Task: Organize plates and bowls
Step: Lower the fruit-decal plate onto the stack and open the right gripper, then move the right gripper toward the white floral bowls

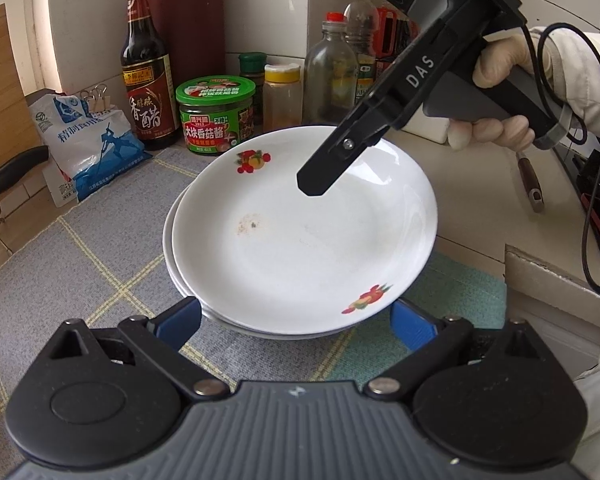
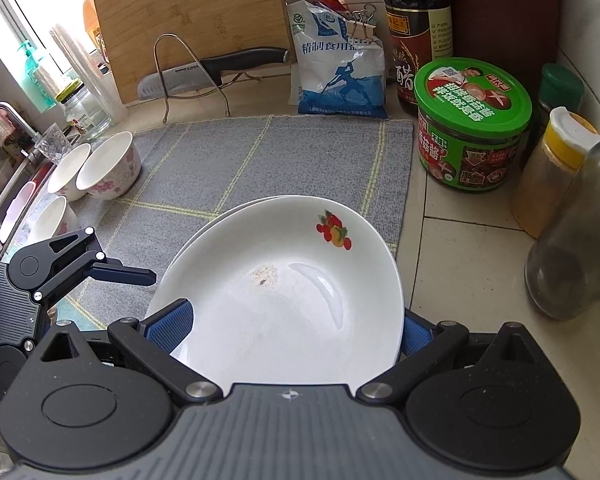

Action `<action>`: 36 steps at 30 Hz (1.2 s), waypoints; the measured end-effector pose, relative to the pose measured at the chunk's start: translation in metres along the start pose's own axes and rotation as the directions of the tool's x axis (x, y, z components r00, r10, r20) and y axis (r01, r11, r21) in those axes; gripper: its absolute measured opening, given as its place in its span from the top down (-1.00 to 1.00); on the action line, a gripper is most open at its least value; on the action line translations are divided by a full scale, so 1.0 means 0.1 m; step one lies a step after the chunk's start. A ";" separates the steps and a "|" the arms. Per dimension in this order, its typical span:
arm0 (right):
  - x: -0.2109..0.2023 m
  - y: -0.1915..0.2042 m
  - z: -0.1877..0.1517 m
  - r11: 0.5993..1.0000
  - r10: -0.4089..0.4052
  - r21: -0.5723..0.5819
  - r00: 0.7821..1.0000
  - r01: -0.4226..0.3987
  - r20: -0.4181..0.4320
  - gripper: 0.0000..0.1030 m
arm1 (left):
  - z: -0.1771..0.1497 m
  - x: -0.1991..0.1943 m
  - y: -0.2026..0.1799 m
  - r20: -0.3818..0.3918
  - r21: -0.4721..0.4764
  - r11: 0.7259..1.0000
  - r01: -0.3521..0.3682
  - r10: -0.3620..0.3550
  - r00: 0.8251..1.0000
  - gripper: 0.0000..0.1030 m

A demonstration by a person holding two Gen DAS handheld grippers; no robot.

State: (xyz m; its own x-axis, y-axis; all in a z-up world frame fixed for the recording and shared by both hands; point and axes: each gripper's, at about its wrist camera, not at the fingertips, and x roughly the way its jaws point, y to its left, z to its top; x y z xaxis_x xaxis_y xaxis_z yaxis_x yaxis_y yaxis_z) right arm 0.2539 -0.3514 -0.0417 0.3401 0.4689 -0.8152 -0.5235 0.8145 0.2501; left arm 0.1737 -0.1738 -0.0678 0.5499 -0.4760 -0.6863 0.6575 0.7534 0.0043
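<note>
A stack of white plates with fruit prints [image 1: 300, 236] sits on a grey checked mat [image 1: 112, 240]; it also shows in the right wrist view [image 2: 284, 300]. My left gripper [image 1: 296, 320] is open, its blue pads wide apart at the stack's near rim. My right gripper [image 2: 296, 332] is open too, its fingers either side of the stack's other rim; one black finger [image 1: 320, 176] hangs over the top plate in the left view. Three white bowls with pink flowers [image 2: 108, 168] stand at the mat's left edge. The left gripper [image 2: 112, 276] shows beside the plates.
Behind the plates stand a vinegar bottle [image 1: 148, 76], a green-lidded sauce jar [image 1: 216, 114], spice jars [image 1: 282, 96] and an oil bottle [image 1: 330, 76]. A salt bag [image 2: 340, 68], a cutting board [image 2: 192, 20] and a knife on a rack [image 2: 220, 68] lie at the back.
</note>
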 end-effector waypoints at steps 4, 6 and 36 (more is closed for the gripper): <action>-0.04 0.02 -0.03 1.000 -0.028 0.008 1.000 0.028 0.005 -1.00 | -0.02 -0.04 0.02 0.008 -0.016 1.000 -0.007 0.007 1.000 -0.94; -0.03 0.01 -0.04 0.998 -0.068 0.017 0.998 0.068 -0.005 -1.00 | -0.03 -0.07 0.04 0.016 -0.030 0.999 -0.013 0.013 1.000 -0.94; 0.11 1.29 0.01 0.954 -0.146 -0.219 0.955 0.205 0.260 -1.00 | -0.48 -1.08 0.47 0.031 -0.322 0.888 -0.329 0.357 0.934 -0.96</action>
State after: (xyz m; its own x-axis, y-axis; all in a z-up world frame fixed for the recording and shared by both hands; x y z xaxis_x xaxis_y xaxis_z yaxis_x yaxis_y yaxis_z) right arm 0.1904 -0.2407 -0.0181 0.6041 0.4175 -0.6787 -0.6004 0.7986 -0.0431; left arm 0.1207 -0.0648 -0.0282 0.7641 -0.1892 -0.6168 0.2369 0.9715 -0.0045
